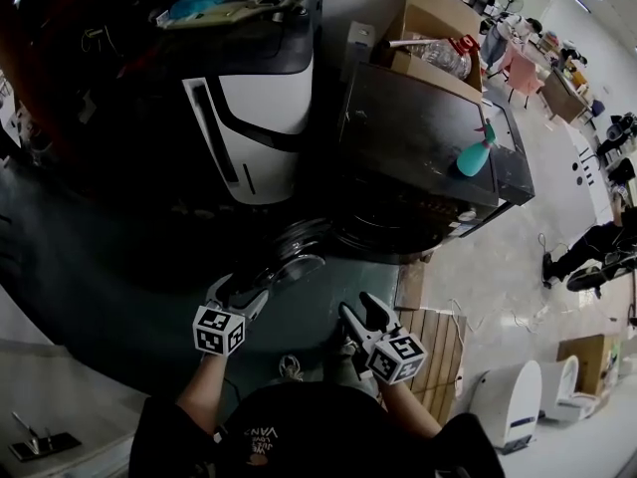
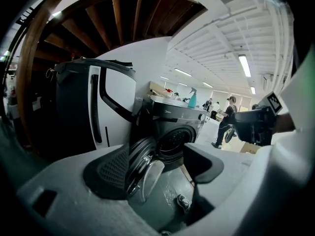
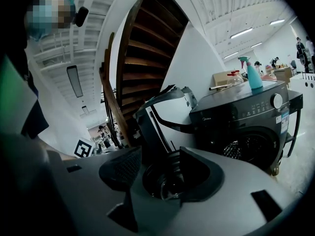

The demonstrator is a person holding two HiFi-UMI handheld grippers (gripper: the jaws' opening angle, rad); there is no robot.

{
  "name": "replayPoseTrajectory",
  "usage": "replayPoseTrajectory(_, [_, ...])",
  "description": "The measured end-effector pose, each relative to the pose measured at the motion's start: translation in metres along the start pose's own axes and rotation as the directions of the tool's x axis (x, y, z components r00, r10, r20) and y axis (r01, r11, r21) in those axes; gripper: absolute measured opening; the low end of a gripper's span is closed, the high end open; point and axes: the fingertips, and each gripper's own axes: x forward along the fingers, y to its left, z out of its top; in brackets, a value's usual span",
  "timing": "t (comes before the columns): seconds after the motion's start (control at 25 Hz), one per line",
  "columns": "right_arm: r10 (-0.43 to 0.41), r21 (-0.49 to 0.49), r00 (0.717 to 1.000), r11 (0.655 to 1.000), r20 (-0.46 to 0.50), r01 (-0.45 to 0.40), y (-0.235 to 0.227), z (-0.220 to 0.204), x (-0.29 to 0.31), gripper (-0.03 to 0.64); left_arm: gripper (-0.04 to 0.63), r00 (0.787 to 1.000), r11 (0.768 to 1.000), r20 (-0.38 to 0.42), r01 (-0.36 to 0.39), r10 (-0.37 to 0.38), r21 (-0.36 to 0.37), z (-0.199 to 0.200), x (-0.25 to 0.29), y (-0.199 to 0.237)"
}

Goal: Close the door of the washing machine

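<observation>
A dark front-loading washing machine stands ahead, its drum opening uncovered. Its round glass door is swung out to the left over the floor. My left gripper is open and reaches the door's near rim. In the left gripper view the door shows between the spread jaws, close to the left pad; I cannot tell whether they touch. My right gripper hangs open to the right of the door, holding nothing. In the right gripper view the door lies beyond the jaws.
A white-and-black appliance stands left of the washer. A teal spray bottle and a cardboard box sit on the washer's top. A wooden pallet lies to the right, a wooden staircase rises behind, and a person is far right.
</observation>
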Motion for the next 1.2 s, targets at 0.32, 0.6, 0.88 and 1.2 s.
replayPoseTrajectory(0.32, [0.015,0.008,0.998,1.0,-0.062,-0.015,-0.041,0.006,0.014,0.218,0.341,0.997,0.998,-0.048,-0.055,0.055,0.009,0.009,0.06,0.026])
replayPoseTrajectory(0.6, [0.016,0.033,0.993,0.999,-0.114,-0.012,-0.08,0.002,0.021,0.218,0.341,0.983,0.997,-0.172,-0.052,0.06,0.051,-0.006,0.117,0.042])
replayPoseTrajectory(0.88, [-0.004,0.057,0.988,0.998,-0.156,0.013,-0.112,-0.009,0.017,0.218,0.367,0.93,0.984,-0.353,-0.04,0.101,0.176,-0.043,0.165,0.058])
replayPoseTrajectory(1.2, [-0.018,0.07,0.983,0.997,-0.181,0.031,-0.132,-0.016,0.009,0.215,0.408,0.822,0.978,-0.55,-0.035,0.145,0.206,-0.08,0.189,0.075])
